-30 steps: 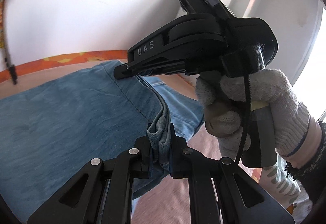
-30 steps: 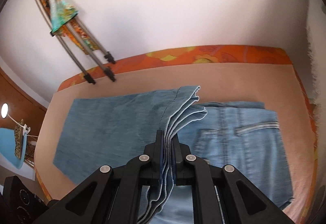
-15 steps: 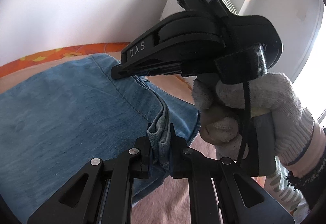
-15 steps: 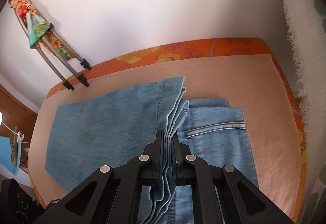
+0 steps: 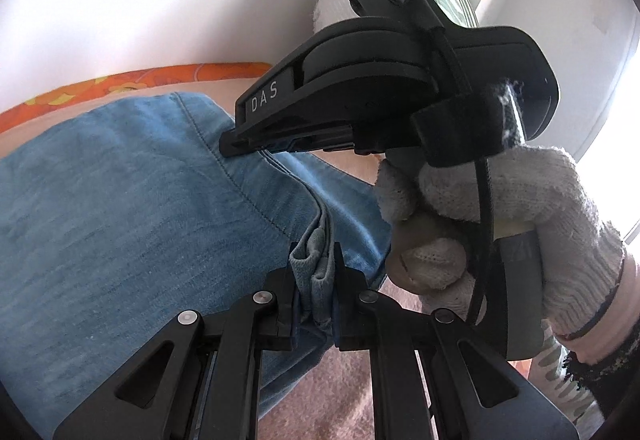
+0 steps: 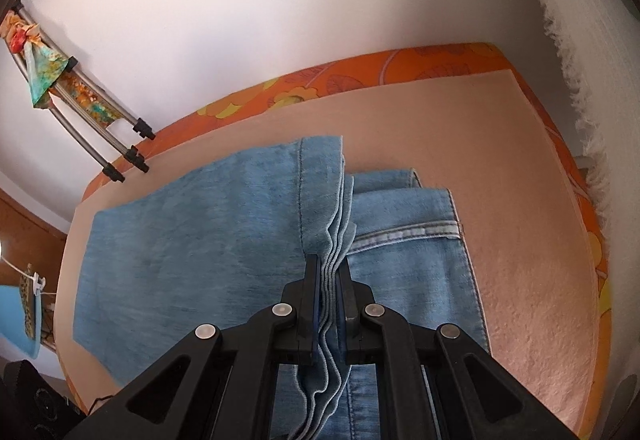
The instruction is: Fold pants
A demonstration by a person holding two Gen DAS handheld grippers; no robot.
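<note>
Both tongs, left (image 5: 314, 280) and right (image 6: 329, 280), are clamped on the pants (image 6: 192, 232) hem (stacked layers), held just above the bed (image 6: 520, 176); the waist end lies directly right of them, close below

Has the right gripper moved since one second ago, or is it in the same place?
Yes. The right gripper, shut on the jeans, has carried the folded hem toward the waistband end: against the fixed orange mattress edge, less light denim shows past the hem.
</note>
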